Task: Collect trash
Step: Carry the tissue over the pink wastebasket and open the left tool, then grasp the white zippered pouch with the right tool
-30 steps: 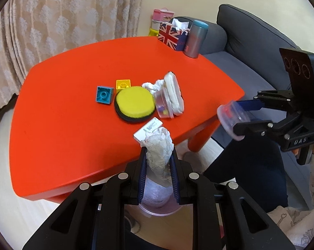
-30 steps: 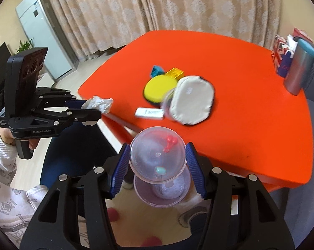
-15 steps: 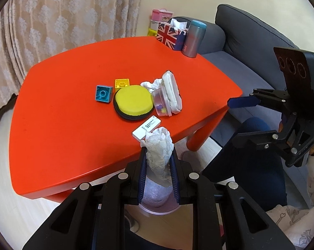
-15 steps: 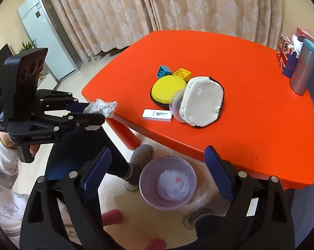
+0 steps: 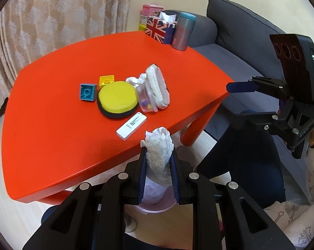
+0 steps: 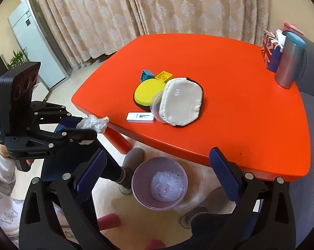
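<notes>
My left gripper (image 5: 158, 145) is shut on a crumpled white tissue (image 5: 159, 145), held off the table's near edge above a clear plastic trash bin (image 5: 155, 205). In the right wrist view the left gripper (image 6: 94, 124) holds the tissue (image 6: 93, 123) to the left of the bin (image 6: 159, 182) on the floor. My right gripper (image 6: 157, 166) is open and empty above the bin, which holds a clear plastic container (image 6: 166, 187). The right gripper (image 5: 246, 102) also shows in the left wrist view, wide open.
On the red table (image 6: 240, 114) lie a white pouch (image 6: 181, 102), a clear cup (image 5: 145, 100), another tissue (image 5: 136, 80), a yellow round case (image 5: 117, 99), a white card (image 5: 131, 125), blue (image 5: 87, 91) and yellow (image 5: 106, 80) bricks, a tumbler (image 6: 289, 60) and flag box (image 5: 158, 31). Sofa at right.
My right gripper opened and dropped the clear container into the bin. The left gripper kept its hold on the tissue and shifted slightly.
</notes>
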A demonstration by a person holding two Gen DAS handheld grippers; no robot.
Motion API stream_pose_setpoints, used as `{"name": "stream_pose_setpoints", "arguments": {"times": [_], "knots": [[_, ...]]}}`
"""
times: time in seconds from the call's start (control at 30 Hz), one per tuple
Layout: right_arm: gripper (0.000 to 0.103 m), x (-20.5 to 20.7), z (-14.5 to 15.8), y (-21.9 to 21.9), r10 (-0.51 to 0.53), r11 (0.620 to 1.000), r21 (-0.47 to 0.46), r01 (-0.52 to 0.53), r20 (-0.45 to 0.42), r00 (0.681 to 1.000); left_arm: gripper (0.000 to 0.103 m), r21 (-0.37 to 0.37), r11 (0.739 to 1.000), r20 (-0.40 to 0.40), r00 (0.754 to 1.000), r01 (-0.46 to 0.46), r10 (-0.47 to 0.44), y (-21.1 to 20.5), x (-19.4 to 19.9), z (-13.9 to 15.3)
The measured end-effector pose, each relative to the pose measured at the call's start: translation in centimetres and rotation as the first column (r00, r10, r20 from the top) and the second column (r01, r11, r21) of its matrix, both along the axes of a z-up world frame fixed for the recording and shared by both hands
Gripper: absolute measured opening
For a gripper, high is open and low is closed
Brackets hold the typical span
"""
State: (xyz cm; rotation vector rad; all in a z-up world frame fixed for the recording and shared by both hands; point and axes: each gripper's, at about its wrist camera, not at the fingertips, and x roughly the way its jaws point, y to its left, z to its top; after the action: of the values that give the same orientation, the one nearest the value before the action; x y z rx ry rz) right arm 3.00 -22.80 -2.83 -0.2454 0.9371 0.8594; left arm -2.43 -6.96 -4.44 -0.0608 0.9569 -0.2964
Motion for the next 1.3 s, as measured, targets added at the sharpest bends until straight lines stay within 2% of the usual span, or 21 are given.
{"name": "stream_pose_setpoints", "arguments": {"times": [0.33,0.43,0.47,0.5,0.57,0.7,1.3], "knots": [[0.097,0.5,0.4,-1.5,-0.031,0.999,0.012,0.031,0.003,1.0,0.022,0.009,0.999,-0.001,0.999,0.041,-0.041,-1.5,0.4,0.1],[0.097,0.7,0.4,-1.5,-0.034,0.999,0.014,0.034,0.002,0.999,0.029,0.011,0.999,0.005,0.999,0.049,-0.049,-1.7,0.5,0.2],[0.097,0.7,0.4,-1.6,-0.035,0.999,0.017,0.035,0.002,0.999,0.046,0.014,0.999,0.007,0.999,0.05,-0.05,-1.7,0.5,0.2],[0.097,0.7,0.4,-1.6,-0.035,0.999,0.018,0.035,0.002,0.999,0.072,0.014,0.999,0.014,0.999,0.047,-0.048,-1.8,0.5,0.3],[0.097,0.7,0.3,-1.7,-0.036,0.999,0.017,0.036,0.002,0.999,0.09,0.002,0.999,0.044,0.998,0.035,-0.035,-1.7,0.5,0.5],[0.098,0.8,0.2,-1.7,-0.037,0.999,0.016,0.037,-0.003,0.999,0.095,0.012,1.0,0.043,0.999,0.019,-0.02,-1.5,0.7,0.4],[0.098,1.7,-0.1,-1.0,-0.026,1.0,0.014,0.026,-0.014,1.0,0.095,0.006,0.998,0.059,0.996,-0.067,0.066,0.8,0.9,0.5]]}}
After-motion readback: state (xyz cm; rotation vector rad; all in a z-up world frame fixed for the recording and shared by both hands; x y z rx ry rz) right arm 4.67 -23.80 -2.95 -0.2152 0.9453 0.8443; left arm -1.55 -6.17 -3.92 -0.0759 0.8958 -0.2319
